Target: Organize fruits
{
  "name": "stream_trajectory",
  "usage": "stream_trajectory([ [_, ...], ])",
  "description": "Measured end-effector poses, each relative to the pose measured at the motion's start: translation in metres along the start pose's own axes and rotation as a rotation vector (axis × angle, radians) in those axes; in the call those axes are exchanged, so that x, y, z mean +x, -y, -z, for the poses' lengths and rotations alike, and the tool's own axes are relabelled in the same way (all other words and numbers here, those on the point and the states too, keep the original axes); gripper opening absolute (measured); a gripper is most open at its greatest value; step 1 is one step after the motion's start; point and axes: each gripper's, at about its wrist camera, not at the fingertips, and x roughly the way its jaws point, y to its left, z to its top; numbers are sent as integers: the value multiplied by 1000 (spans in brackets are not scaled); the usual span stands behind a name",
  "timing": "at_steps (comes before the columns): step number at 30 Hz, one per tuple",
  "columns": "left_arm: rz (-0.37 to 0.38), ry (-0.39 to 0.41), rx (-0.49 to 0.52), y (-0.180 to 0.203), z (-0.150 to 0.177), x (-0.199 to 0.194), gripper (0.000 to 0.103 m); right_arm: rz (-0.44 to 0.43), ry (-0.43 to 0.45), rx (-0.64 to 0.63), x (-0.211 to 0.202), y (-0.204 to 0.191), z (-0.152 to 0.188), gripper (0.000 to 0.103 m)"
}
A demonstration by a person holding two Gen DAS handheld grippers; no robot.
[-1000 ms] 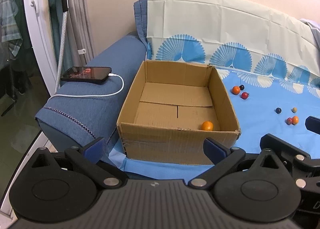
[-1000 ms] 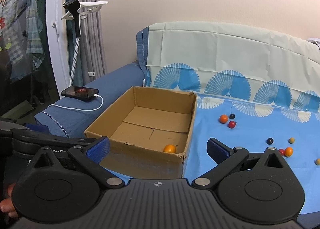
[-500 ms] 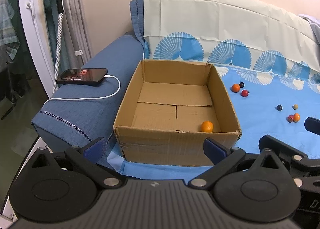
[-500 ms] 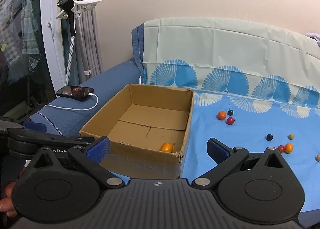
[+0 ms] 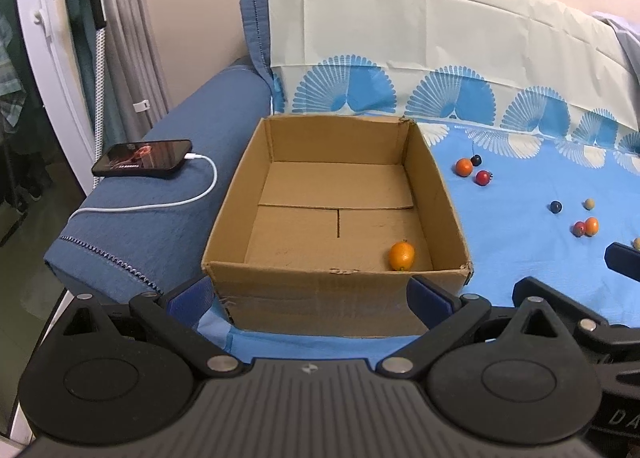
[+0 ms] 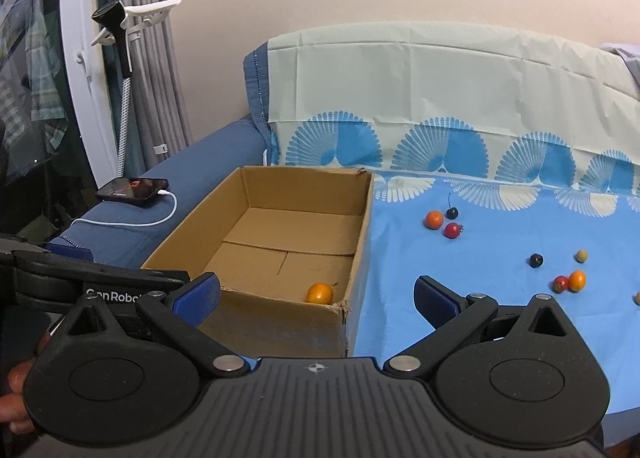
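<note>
An open cardboard box (image 5: 336, 298) (image 6: 280, 322) stands on the blue cloth, with one orange kumquat (image 5: 401, 255) (image 6: 320, 293) in its near right corner. Several small fruits lie loose on the cloth to the right: an orange one (image 6: 434, 219), a dark cherry (image 6: 452, 212), a red tomato (image 6: 453, 230), a dark berry (image 6: 535, 260), a pale one (image 6: 582, 256) and a red-orange pair (image 6: 570, 282). My left gripper (image 5: 308, 302) is open in front of the box's near wall. My right gripper (image 6: 316, 298) is open, holding nothing, above the box's near right corner.
A phone (image 5: 143, 159) on a white charging cable lies on the blue sofa armrest (image 5: 172, 193) left of the box. A phone stand and curtains (image 6: 132, 57) are at the far left. The cloth-covered backrest (image 6: 440, 89) rises behind the fruits. A hand (image 6: 16, 398) shows at lower left.
Both grippers have shifted slightly rightward and nearer the box; the view has tilted a little. Nothing was picked up or released, and the fruits have not moved.
</note>
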Motion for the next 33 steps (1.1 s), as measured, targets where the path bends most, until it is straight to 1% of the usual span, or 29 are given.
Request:
stream_trajectory([
  [5, 16, -17, 11, 12, -6, 8, 103, 9, -9, 28, 5, 13, 1, 102],
  [9, 44, -12, 24, 26, -12, 15, 103, 41, 0, 59, 6, 31, -1, 102],
  [13, 91, -14, 32, 48, -19, 23, 103, 95, 12, 108, 6, 61, -1, 102],
  [16, 132, -28, 52, 69, -26, 32, 103, 158, 16, 149, 7, 89, 2, 102],
  [20, 169, -49, 79, 102, -40, 49, 103, 256, 21, 207, 9, 134, 7, 102],
  [23, 211, -46, 111, 132, -50, 64, 103, 339, 28, 248, 11, 174, 9, 102],
  [26, 247, -53, 164, 172, -60, 84, 103, 439, 42, 287, 11, 218, 11, 102],
  [29, 286, -94, 232, 214, -66, 111, 103, 535, 48, 334, 12, 266, 16, 102],
  [30, 296, -96, 251, 227, -68, 121, 103, 556, 43, 351, 14, 281, 18, 102],
  [33, 284, -51, 273, 258, -74, 149, 103, 608, 21, 410, 25, 329, 25, 102],
])
